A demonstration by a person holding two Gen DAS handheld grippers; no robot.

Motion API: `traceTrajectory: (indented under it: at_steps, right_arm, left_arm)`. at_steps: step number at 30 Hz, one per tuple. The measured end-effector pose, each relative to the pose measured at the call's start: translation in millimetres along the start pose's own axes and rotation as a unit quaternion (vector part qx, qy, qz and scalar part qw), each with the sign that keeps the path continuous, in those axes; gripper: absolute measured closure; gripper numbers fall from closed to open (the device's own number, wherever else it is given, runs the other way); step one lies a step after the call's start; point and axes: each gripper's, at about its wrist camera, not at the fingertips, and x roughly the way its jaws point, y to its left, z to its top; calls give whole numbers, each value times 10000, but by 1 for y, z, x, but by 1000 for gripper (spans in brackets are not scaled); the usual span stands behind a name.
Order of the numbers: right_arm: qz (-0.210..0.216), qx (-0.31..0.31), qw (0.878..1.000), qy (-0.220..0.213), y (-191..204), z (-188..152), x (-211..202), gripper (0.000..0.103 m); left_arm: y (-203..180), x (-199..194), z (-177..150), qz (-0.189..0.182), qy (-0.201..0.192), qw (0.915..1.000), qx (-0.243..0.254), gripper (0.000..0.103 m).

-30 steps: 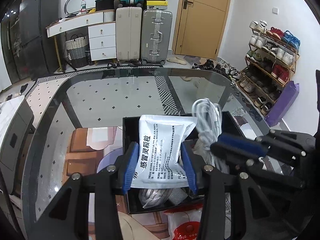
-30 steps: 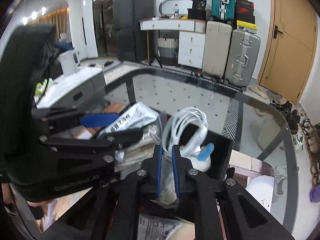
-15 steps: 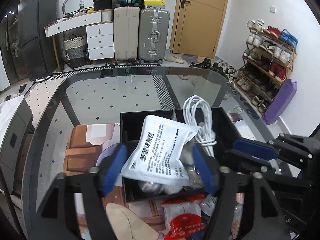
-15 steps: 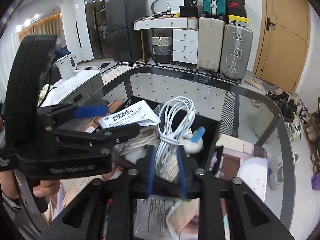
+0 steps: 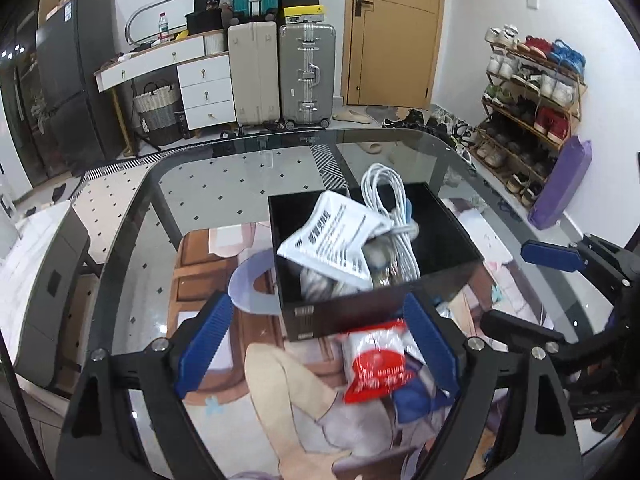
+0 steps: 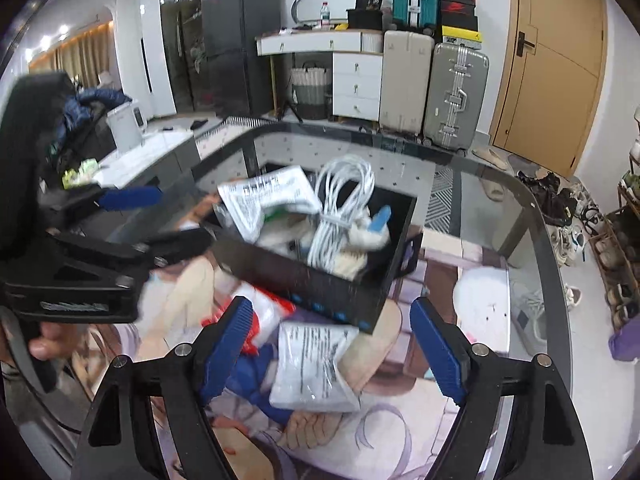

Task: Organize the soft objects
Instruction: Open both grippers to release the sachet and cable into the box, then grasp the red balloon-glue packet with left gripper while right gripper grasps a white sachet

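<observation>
A black box point(image 5: 448, 220) point(image 6: 320, 280) stands on the glass table. In it lie a white printed pouch point(image 5: 332, 236) point(image 6: 264, 196) and a coiled white cable point(image 5: 390, 200) point(image 6: 340, 196). My left gripper point(image 5: 318, 348) is open and empty, drawn back in front of the box. My right gripper point(image 6: 332, 348) is open and empty, also in front of the box. A red-and-white packet point(image 5: 374, 360) point(image 6: 264, 312), a blue item point(image 5: 416, 396) and a second white printed pouch point(image 6: 312, 364) lie on the mat between the jaws.
A printed mat point(image 5: 288, 396) covers the near part of the glass table point(image 5: 208, 184). Each gripper shows in the other's view: the right point(image 5: 568, 280), the left point(image 6: 100, 236). Suitcases, drawers and a shoe rack stand beyond the table.
My left gripper let go of the white pouch and my right gripper let go of the cable. Both opened wide and pulled back from the box.
</observation>
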Motion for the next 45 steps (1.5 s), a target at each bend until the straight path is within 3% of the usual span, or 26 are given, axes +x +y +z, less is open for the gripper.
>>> traceTrajectory:
  at_steps: [9, 18, 21, 26, 30, 33, 38, 40, 42, 45]
  right_arm:
    - [-33, -295, 9972, 693, 13, -29, 46, 20]
    - [-54, -500, 9939, 978, 16, -40, 63, 21]
    - [89, -446, 9931, 1082, 11, -42, 66, 47]
    - [107, -351, 9932, 1109, 5, -41, 64, 56]
    - [74, -259, 9940, 1062, -4, -38, 55, 71]
    - [87, -233, 9938, 1081, -11, -39, 52, 74]
    - [140, -51, 9949, 1002, -24, -46, 46, 72]
    - [36, 12, 9961, 879, -31, -46, 41, 62]
    - [-26, 84, 9973, 733, -39, -47, 35, 33]
    - [37, 273, 9977, 626, -46, -48, 32, 26]
  left_arm:
    - [0, 17, -25, 469, 381, 9981, 91, 15]
    - [3, 27, -36, 366, 583, 9976, 100, 15]
    - [2, 28, -36, 383, 593, 9975, 100, 15]
    - [-8, 29, -36, 255, 630, 9976, 132, 15]
    - [-23, 29, -37, 151, 571, 9977, 337, 15]
    - [-33, 34, -39, 221, 608, 9968, 471, 15]
    - [-46, 45, -41, 255, 686, 9958, 547, 15]
    - [-48, 51, -41, 305, 724, 9954, 550, 15]
    - [-51, 56, -41, 420, 755, 9942, 637, 15]
    - [-54, 62, -41, 536, 737, 9933, 706, 15]
